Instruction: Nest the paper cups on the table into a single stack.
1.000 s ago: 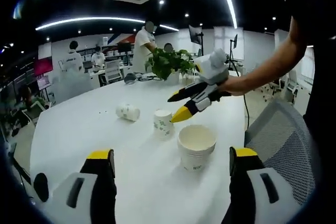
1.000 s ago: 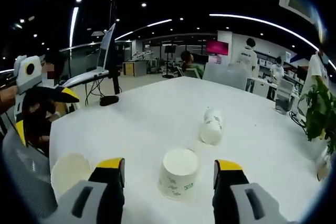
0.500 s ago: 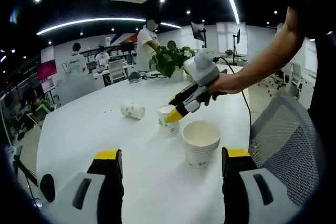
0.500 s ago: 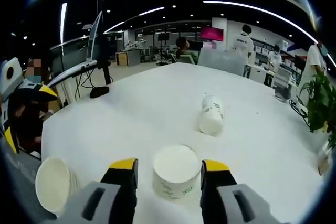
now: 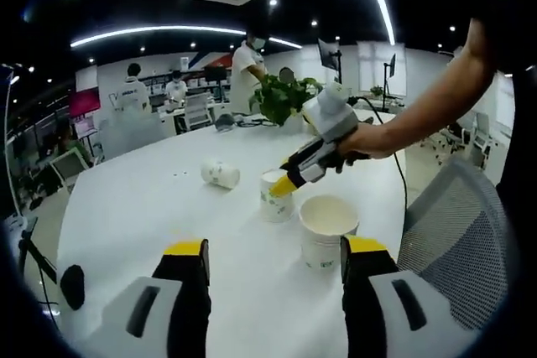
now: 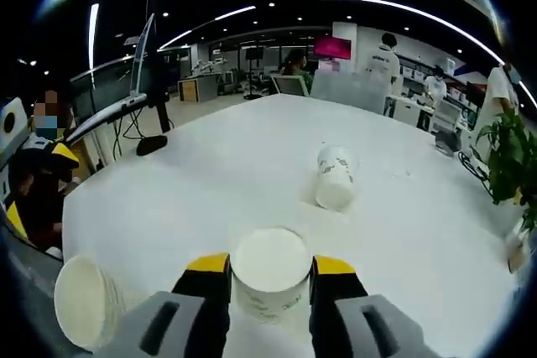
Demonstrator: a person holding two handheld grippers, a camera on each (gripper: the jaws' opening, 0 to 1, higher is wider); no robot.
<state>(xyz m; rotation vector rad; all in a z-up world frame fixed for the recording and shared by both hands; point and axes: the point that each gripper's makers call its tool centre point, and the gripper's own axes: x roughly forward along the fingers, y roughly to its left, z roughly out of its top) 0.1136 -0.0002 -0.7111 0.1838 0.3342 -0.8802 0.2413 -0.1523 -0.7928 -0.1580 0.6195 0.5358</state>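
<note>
The right gripper (image 6: 269, 267) brackets the upright middle cup (image 6: 269, 272), jaws apart, not yet clamped. Close squarely on its wall, gently. The left gripper (image 5: 275, 257) is released near the table edge (image 5: 109, 241).

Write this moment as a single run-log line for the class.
right gripper: jaws around upright cup, not visibly clamped | left gripper: open, short of wide cup | tipped cup: lying on table
</note>
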